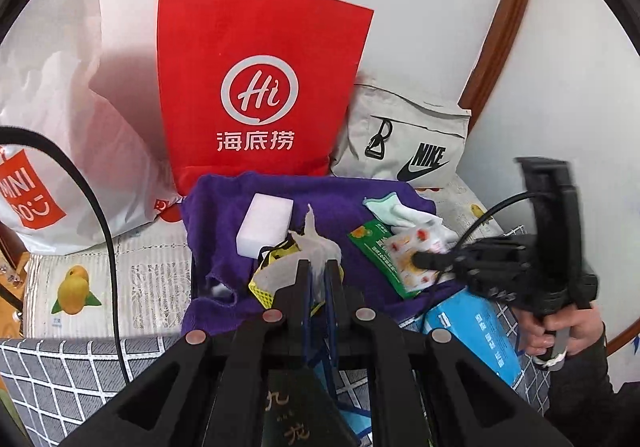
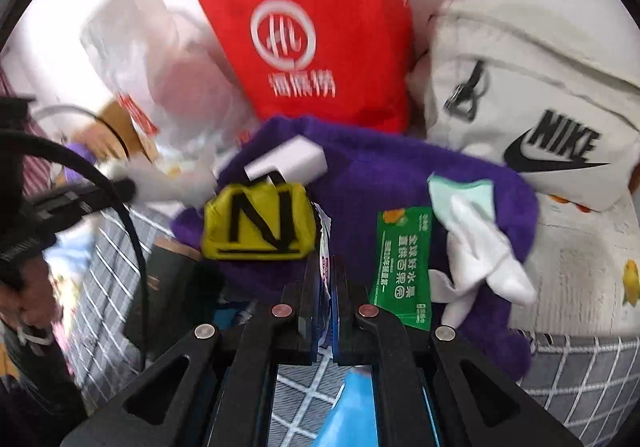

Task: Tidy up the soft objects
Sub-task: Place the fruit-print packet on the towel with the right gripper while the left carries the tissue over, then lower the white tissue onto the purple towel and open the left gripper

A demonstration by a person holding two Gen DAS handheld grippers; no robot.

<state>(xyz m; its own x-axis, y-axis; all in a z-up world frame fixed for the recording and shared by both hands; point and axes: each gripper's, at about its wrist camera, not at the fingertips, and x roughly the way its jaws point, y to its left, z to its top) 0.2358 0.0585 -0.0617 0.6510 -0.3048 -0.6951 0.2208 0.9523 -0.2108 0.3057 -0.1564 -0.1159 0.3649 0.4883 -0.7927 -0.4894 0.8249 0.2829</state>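
You are in a home: a red paper shopping bag [image 1: 260, 87], a white Nike bag [image 1: 404, 143] and a fruit-print cloth [image 1: 108, 287] crowd a checked cushion [image 1: 60, 379].

Bright, even light; fisheye-bent edges (right wrist view motion-blurred).

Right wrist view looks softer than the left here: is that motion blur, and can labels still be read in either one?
Left wrist view: sharp, red bag lettering and Nike bag logo crisp; fisheye bends the wooden frame. Right wrist view: motion-smeared, red bag text doubled, the left gripper streaked; the green packet is still legible.
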